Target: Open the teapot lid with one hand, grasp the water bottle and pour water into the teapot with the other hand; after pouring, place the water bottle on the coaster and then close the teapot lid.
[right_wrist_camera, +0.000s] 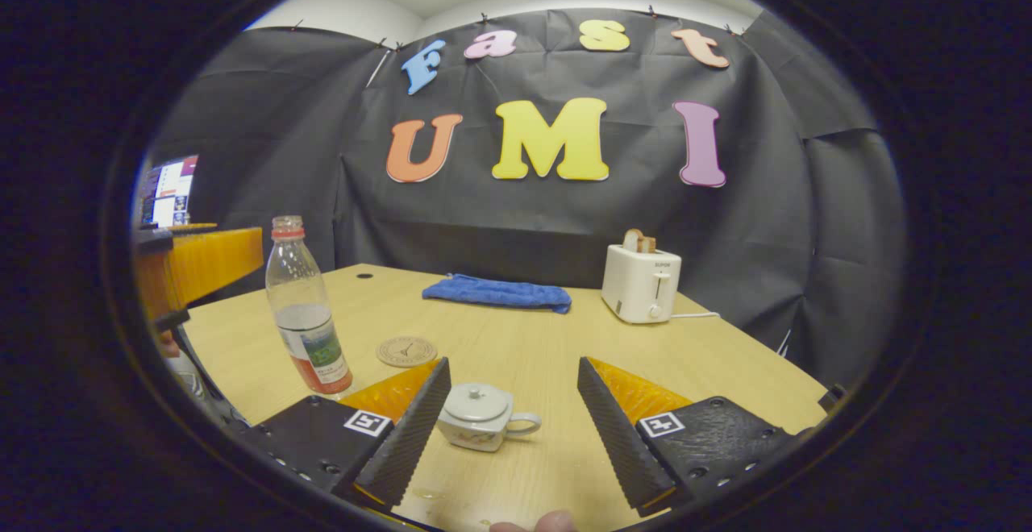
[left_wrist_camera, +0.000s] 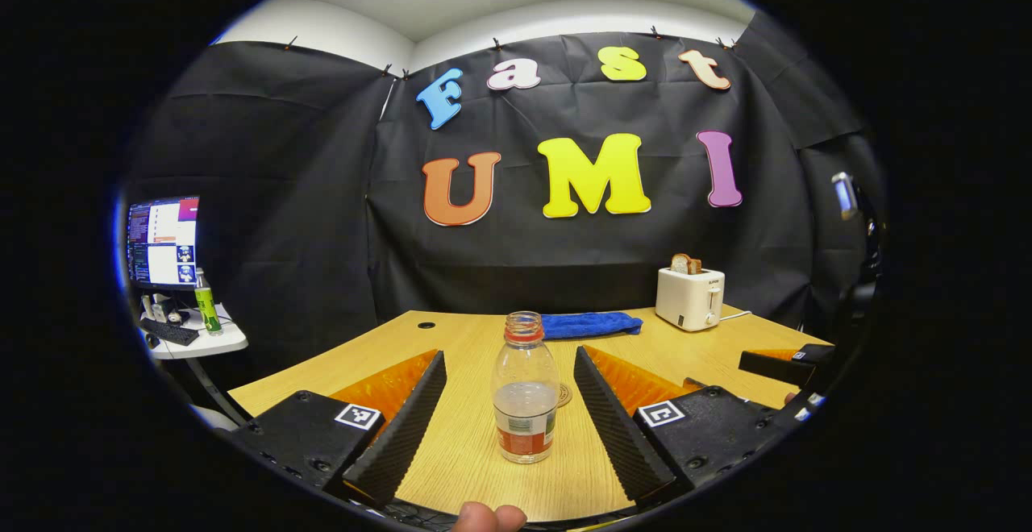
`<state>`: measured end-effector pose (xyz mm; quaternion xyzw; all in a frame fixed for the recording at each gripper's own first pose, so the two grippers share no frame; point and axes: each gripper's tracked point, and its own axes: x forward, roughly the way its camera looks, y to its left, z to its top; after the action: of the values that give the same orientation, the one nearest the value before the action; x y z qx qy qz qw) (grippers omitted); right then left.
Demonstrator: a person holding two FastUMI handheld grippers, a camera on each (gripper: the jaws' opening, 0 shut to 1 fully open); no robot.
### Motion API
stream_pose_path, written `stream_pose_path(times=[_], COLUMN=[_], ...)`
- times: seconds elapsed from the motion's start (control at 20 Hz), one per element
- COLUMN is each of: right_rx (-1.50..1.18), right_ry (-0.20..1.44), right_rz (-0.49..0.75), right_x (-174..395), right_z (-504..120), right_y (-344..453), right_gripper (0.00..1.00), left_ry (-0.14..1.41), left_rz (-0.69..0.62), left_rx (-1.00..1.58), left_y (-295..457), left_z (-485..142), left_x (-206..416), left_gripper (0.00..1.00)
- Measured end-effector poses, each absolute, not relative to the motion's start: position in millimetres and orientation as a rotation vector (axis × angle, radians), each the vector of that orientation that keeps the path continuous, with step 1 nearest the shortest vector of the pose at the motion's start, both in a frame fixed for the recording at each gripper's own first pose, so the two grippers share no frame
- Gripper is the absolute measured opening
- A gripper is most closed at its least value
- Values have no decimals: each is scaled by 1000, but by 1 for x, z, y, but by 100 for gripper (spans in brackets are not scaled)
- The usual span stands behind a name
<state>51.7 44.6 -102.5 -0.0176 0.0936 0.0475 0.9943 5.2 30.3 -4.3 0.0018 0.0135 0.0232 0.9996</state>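
Left gripper [left_wrist_camera: 509, 423]: fingers spread wide, nothing held. The water bottle [left_wrist_camera: 525, 391] is seen standing upright at lower centre of the left gripper view, directly between the two open fingers but clear of both; a gap is visible on each side. Cap off, neck open, water filling roughly the lower half. Long axis vertical, so the spread of the fingers lies across it, which is judged suitable for a side grasp on the body.

Right gripper [right_wrist_camera: 513, 427]: fingers likewise spread, nothing gripped. The teapot [right_wrist_camera: 480, 419] is seen at lower centre of the right gripper view, closer to the finger at frame left than to the other, its handle pointing toward frame right. The lid [right_wrist_camera: 476, 401] sits in place, knob upward.

The coaster [right_wrist_camera: 406, 351] lies flat on the table [right_wrist_camera: 726, 371], beyond the teapot toward frame left, near the bottle's foot but apart from it. A blue cloth [right_wrist_camera: 497, 291] and a toaster [right_wrist_camera: 641, 282] stand farther back, out of the working area.

Judgement: each gripper is already paired with its object, left with the bottle, right with the lid. The lid knob is small and sits below the finger line; the right gripper would need to be lowered and centred over it before closing. Lid not yet lifted; pouring not yet begun.
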Motion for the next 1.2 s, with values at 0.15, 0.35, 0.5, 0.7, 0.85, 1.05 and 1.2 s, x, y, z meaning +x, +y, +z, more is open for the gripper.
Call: stream_pose_path(times=[0.15, 0.35, 0.5, 0.7, 0.85, 1.05, 1.2], right_rx=[-46, -47, -50, -62, -82, -55, -69], right_ry=[219, 233, 231, 235, 233, 236, 238], right_rz=[107, 121, 122, 143, 128, 149, 159], right_x=[63, 75, 84, 91, 95, 96, 96], right_z=[-119, -126, -128, -132, -130, -126, -133], right_y=[54, 61, 64, 74, 74, 73, 75], right_gripper=[96, 94, 81, 58, 21, 6, 1], left_ry=[30, 34, 37, 40, 43, 40, 47], left_rz=[58, 61, 62, 68, 75, 75, 65], left_rx=[7, 10, 13, 13, 20, 15, 5], left_y=[35, 39, 41, 44, 47, 47, 43], left_z=[-4, -6, -7, -8, -9, -8, -11], left_x=[6, 9, 9, 10, 9, 9, 11], left_gripper=[99, 99, 99, 99, 99, 99, 100])
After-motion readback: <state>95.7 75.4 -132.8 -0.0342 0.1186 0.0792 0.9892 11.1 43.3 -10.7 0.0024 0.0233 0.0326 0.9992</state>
